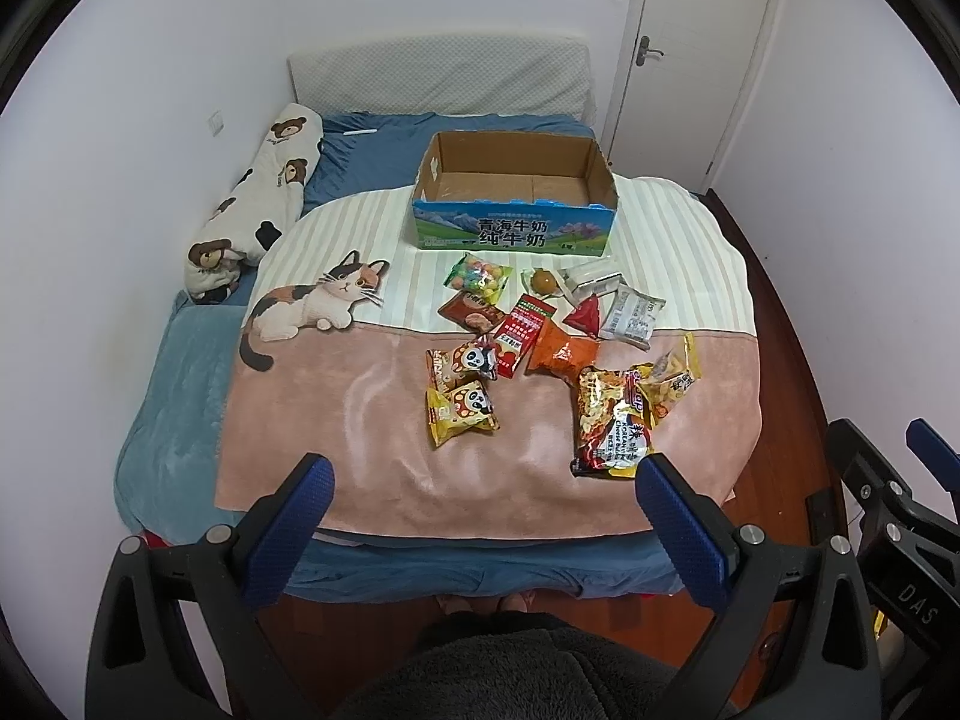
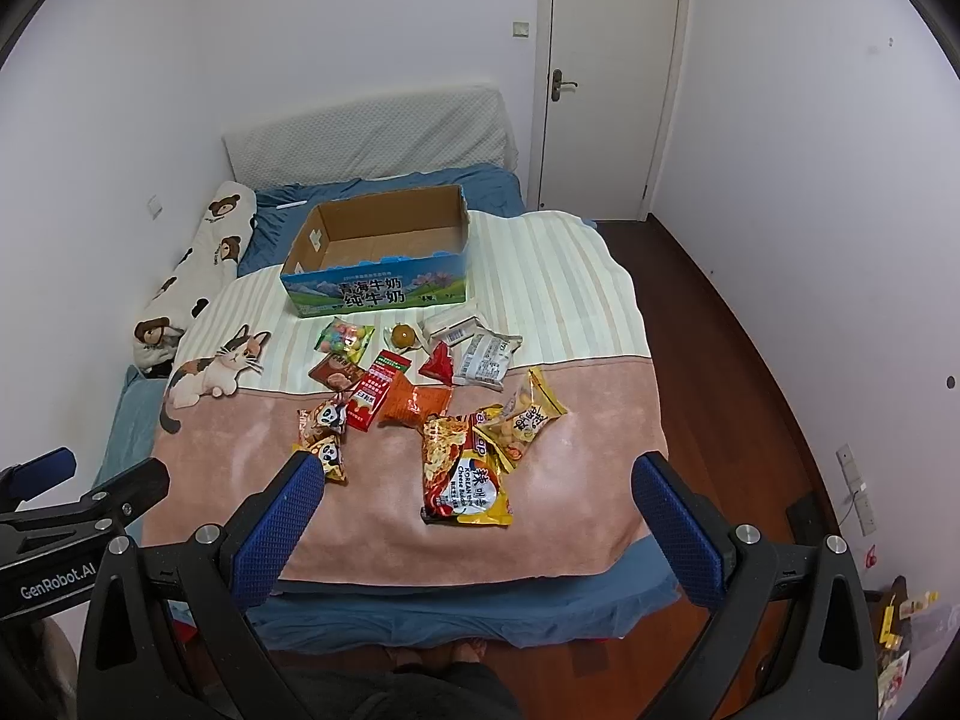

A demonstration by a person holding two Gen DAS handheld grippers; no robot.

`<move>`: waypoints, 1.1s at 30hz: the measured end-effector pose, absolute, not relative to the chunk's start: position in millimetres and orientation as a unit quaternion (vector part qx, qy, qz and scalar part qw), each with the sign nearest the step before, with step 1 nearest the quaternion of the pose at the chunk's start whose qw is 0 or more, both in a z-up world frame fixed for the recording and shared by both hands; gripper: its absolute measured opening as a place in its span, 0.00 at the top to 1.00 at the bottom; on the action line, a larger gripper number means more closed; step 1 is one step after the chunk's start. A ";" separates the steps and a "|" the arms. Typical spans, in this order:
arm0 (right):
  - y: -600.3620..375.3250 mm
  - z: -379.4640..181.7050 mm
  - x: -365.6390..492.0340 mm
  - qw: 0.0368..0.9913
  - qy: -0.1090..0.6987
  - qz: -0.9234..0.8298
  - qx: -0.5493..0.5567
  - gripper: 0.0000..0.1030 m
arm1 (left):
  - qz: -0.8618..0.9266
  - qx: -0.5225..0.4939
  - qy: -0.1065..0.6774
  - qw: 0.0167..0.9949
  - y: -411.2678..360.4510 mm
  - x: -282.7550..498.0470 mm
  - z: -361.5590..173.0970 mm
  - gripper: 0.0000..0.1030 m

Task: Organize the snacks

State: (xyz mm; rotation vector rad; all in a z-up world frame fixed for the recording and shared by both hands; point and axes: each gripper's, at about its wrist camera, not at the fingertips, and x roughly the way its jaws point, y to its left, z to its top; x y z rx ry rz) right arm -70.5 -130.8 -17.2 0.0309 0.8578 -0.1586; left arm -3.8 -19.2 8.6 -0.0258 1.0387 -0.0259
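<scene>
Both tools, left tool (image 1: 483,480) and right tool (image 2: 477,480), spread wide, empty, above bed edge. Scattered foil snack packets (image 1: 540,342) on blanket; approach nearest noodle packet (image 2: 465,468), pinch edge, transfer into empty cardboard milk box (image 1: 516,192).

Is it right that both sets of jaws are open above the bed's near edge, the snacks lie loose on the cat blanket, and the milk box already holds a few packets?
Not quite. The milk box holds nothing: the left wrist view shows its bare cardboard floor. The rest stands: both sets of jaws are open, and the snacks lie loose on the cat blanket.
</scene>
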 end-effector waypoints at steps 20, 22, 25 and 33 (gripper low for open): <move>-164.6 -122.9 8.3 0.855 0.510 -0.067 0.071 0.00 | 0.055 -0.028 0.528 0.847 1.5 66.6 -71.8 0.00; -171.5 -161.8 28.4 0.839 0.535 -0.070 0.076 0.00 | 0.065 -0.025 0.553 0.830 7.3 83.9 -101.3 0.00; -179.9 -221.6 58.5 0.816 0.567 -0.076 0.088 0.00 | 0.077 -0.027 0.589 0.804 16.1 107.3 -145.0 0.00; -186.1 -336.3 117.4 0.765 0.632 -0.067 0.103 0.00 | 0.072 -0.020 0.629 0.774 17.7 150.8 -227.0 0.00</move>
